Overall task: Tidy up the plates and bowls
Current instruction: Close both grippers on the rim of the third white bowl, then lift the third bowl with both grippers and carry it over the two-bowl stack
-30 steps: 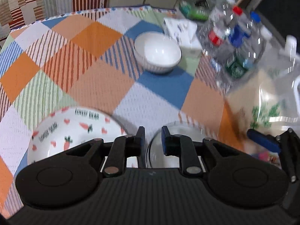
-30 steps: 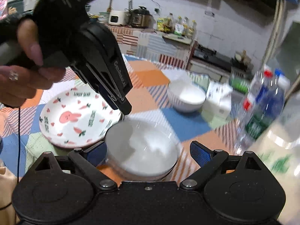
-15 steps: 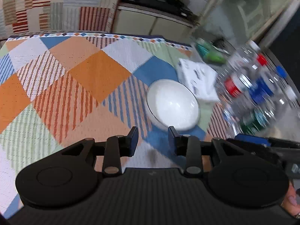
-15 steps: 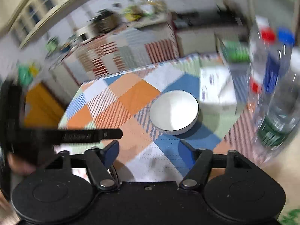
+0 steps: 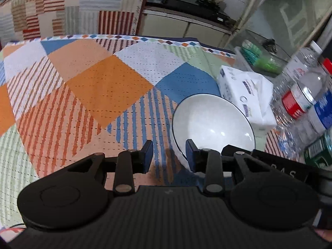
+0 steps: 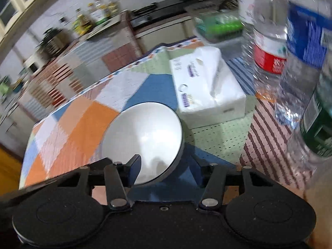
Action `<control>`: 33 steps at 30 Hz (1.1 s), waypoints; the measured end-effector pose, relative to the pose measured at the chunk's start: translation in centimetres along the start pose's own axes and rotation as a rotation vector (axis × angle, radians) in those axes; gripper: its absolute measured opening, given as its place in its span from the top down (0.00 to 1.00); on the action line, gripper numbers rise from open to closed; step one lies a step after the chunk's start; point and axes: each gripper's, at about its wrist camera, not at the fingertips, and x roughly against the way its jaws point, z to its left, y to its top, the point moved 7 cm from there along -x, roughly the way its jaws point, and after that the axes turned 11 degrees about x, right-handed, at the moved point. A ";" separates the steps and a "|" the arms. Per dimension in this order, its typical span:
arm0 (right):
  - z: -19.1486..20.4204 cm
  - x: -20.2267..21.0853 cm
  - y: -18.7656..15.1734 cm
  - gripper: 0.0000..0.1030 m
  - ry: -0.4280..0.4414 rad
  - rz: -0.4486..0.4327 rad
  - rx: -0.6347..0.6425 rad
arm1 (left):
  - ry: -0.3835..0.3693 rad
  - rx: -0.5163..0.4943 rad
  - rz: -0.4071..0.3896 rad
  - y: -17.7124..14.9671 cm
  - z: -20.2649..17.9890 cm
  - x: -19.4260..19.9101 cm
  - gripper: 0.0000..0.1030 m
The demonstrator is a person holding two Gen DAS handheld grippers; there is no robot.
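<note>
A round white ceramic bowl [image 5: 212, 124] is sitting on the counter's checked patchwork cloth [image 5: 108, 87], just beside a white tissue pack [image 5: 247, 95]. Both the left hand-held gripper [image 5: 169, 155] and the right hand-held gripper [image 6: 167, 170] are hovering spread apart, empty, at its near rim.

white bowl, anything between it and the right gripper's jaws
Nothing visible does. The right gripper is open, its jaws reaching either side of the near rim of the white bowl; the tissue pack sits beyond it.
</note>
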 end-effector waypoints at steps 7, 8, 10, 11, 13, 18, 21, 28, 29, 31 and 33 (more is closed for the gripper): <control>-0.3 -1.5 -0.3 0.57 -0.030 0.011 -0.060 | -0.085 0.087 0.060 -0.3 0.4 -0.5 0.84; -0.2 -1.7 -0.4 0.63 -0.032 0.016 -0.062 | -0.082 0.091 0.067 -0.3 0.2 -0.6 0.85; 0.0 -2.0 -0.5 0.73 -0.023 0.015 -0.059 | -0.061 0.064 0.070 -0.6 -0.2 -0.5 0.85; 0.1 -2.0 -0.6 0.75 -0.031 0.013 -0.056 | -0.051 0.039 0.070 -0.8 -0.4 -0.3 0.86; 0.2 -2.0 -0.5 0.79 -0.058 0.028 -0.041 | -0.039 0.003 0.083 -1.2 -0.8 0.2 0.86; 0.5 -0.6 -1.2 0.83 -0.061 0.070 -0.020 | 0.012 -0.018 0.194 -2.0 -0.6 2.1 0.86; 0.8 1.0 -1.5 0.85 -0.037 0.070 -0.011 | -0.015 0.017 0.229 -2.0 -0.6 3.9 0.86; 1.5 5.5 -1.8 0.85 0.046 0.031 -0.038 | -0.036 -0.049 0.198 -1.9 -1.6 9.6 0.86; 1.7 6.4 -1.9 0.85 0.050 0.020 -0.029 | -0.047 -0.054 0.197 -2.0 -1.7 10.5 0.86; 2.1 8.2 -2.1 0.84 0.059 -0.007 -0.013 | -0.069 -0.063 0.191 -2.3 -1.9 12.2 0.86; 2.2 9.9 -2.7 0.84 0.074 -0.039 -0.016 | -0.084 -0.075 0.185 -2.7 -2.1 13.9 0.86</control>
